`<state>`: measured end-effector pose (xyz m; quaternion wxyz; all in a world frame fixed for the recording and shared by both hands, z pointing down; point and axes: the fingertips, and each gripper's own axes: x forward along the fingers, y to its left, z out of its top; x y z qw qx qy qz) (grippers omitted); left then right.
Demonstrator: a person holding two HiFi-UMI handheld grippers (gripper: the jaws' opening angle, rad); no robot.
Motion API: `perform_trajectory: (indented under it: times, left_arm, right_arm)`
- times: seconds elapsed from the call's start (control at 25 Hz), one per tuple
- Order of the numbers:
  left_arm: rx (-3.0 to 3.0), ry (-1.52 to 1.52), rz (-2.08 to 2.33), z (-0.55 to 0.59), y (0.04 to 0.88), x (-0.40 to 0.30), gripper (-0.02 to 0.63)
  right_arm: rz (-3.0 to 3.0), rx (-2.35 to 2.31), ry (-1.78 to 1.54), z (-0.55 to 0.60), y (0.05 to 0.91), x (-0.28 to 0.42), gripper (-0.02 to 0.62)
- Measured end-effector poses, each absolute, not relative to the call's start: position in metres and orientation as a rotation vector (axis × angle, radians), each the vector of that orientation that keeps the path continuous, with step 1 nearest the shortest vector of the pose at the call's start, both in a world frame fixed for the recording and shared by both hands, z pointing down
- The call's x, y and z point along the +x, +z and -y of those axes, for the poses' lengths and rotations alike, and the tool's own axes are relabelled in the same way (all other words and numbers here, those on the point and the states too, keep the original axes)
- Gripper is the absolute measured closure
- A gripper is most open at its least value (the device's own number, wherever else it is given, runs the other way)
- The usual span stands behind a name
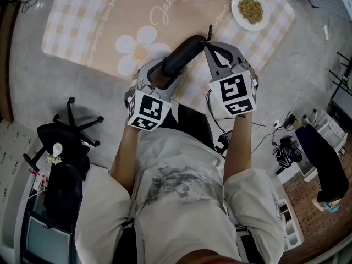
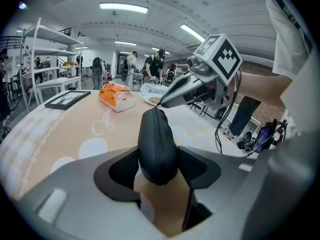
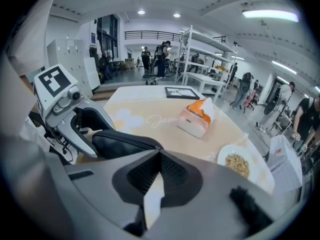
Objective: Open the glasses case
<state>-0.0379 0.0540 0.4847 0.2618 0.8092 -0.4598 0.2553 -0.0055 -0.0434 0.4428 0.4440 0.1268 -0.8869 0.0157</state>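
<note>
Our left gripper [image 2: 158, 160] clamps the black oblong zippered glasses case [image 2: 156, 134] aloft (tip toward one o'clock), and our right gripper [image 3: 158, 153], jaws pressed together, seems to pinch its small black zip pull [image 1: 209, 33], which could slip free if we tug off-line.

Only one piece of writing could be read: a white cursive word [image 1: 163, 15] beginning "Jasm" on the tabletop's cloth [image 1: 88, 15] — its ending was unclear.
</note>
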Motion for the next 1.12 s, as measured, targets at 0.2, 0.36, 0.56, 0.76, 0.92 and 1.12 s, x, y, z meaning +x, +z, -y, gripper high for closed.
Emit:
perform_trajectory:
  times: [0.2, 0.36, 0.56, 0.76, 0.92, 1.12]
  left_arm:
    - [2.189, 0.696, 1.244, -0.055, 0.485, -0.038, 0.351]
    - [2.187, 0.697, 1.244, -0.055, 0.486, -0.038, 0.351]
    - [2.184, 0.697, 1.245, -0.056, 0.487, -0.038, 0.351]
    - [2.181, 0.697, 1.245, -0.056, 0.488, -0.038, 0.351]
    - [2.18, 0.693, 1.244, -0.056, 0.488, -0.038, 0.351]
    - [2.181, 0.687, 1.243, -0.056, 0.488, -0.039, 0.351]
  right_arm:
    - [2.178, 0.321, 0.035, 0.048, 0.446, -0.003, 0.581]
    - [2.168, 0.325, 0.046, 0.05, 0.449, -0.001, 0.581]
    - [2.16, 0.328, 0.07, 0.052, 0.456, 0.001, 0.581]
    - [2.146, 0.326, 0.089, 0.054, 0.461, 0.003, 0.581]
    - [2.129, 0.317, 0.08, 0.056, 0.465, 0.004, 0.581]
    - [2.116, 0.313, 0.097, 0.057, 0.471, 0.005, 0.581]
